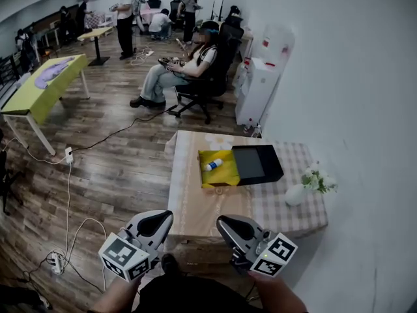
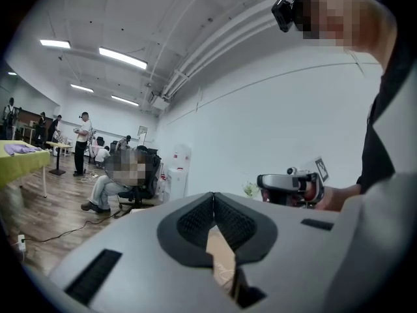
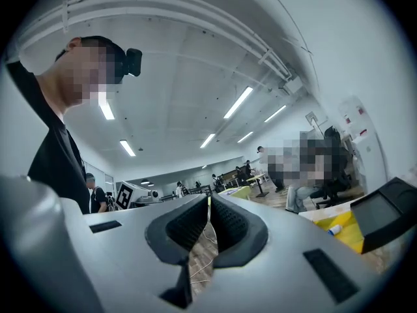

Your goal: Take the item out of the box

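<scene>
An open box (image 1: 225,169) with a yellow lining and a black lid (image 1: 258,163) lies on the small cloth-covered table (image 1: 195,207). Inside it lies a white bottle (image 1: 213,165) with a blue cap. Both grippers hover short of the table's near edge, well apart from the box. My left gripper (image 1: 159,218) is shut with nothing in it; its pads (image 2: 195,220) meet. My right gripper (image 1: 228,222) is also shut and empty, pads (image 3: 231,227) together. The right gripper view catches the box (image 3: 342,233), lid (image 3: 384,210) and bottle (image 3: 334,229) at its right edge.
A vase of flowers (image 1: 306,186) stands at the table's right side. Behind the table are a white water dispenser (image 1: 260,87) and a seated person (image 1: 186,67) on an office chair. Cables and a power strip (image 1: 57,263) lie on the wooden floor at left, beside a green table (image 1: 45,83).
</scene>
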Demonstrator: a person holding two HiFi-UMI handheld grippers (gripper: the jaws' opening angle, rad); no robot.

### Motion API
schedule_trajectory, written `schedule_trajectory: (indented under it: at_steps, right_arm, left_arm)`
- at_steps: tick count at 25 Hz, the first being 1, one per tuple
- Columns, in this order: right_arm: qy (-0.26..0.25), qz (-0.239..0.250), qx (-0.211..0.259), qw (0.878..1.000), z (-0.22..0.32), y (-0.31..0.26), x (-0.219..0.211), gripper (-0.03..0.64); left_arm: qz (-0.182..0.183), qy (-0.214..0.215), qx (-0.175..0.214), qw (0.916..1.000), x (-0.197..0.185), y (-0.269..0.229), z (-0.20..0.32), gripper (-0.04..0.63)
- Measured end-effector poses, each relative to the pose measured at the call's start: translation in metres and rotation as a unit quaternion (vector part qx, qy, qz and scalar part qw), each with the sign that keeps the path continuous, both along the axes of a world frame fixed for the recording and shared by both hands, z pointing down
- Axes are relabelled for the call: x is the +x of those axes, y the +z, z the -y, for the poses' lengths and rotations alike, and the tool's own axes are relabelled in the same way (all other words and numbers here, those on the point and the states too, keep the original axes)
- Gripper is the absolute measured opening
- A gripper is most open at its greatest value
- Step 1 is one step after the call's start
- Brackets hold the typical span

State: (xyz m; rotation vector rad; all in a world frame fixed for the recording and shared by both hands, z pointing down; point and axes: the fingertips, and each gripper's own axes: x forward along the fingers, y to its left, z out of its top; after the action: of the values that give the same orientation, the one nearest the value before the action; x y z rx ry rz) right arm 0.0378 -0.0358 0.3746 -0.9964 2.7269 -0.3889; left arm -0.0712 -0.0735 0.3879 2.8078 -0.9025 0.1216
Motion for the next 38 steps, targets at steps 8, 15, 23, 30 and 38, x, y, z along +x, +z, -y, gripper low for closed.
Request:
schedule_trajectory:
  at_steps: [8,15,23,30,38]
  right_arm:
    - [0.017,-0.016,-0.007,1.0,0.059,-0.002,-0.034,0.038]
    - [0.039,-0.023,-0.009,0.999,0.087,-0.002,-0.054,0.038]
    - [0.049,-0.031,-0.021,0.998,0.104,0.006,-0.045,0.038]
    - [0.05,-0.029,-0.023,0.998,0.128,0.011,-0.007,0.038]
    - [0.034,-0.052,-0.021,0.998,0.178,0.024,0.063,0.038]
  left_arm:
    - [-0.004,0.01,-0.006,0.9999,-0.042,0.007,0.057,0.015]
    - [0.001,0.014,-0.005,0.9999,-0.078,0.006,0.09,0.015]
    - [-0.003,0.017,-0.012,0.9998,-0.078,0.012,0.106,0.014]
    - [0.005,0.014,-0.02,0.9997,-0.047,0.02,0.126,0.015]
    - [0.014,-0.017,-0.015,0.9996,0.017,0.01,0.164,0.015]
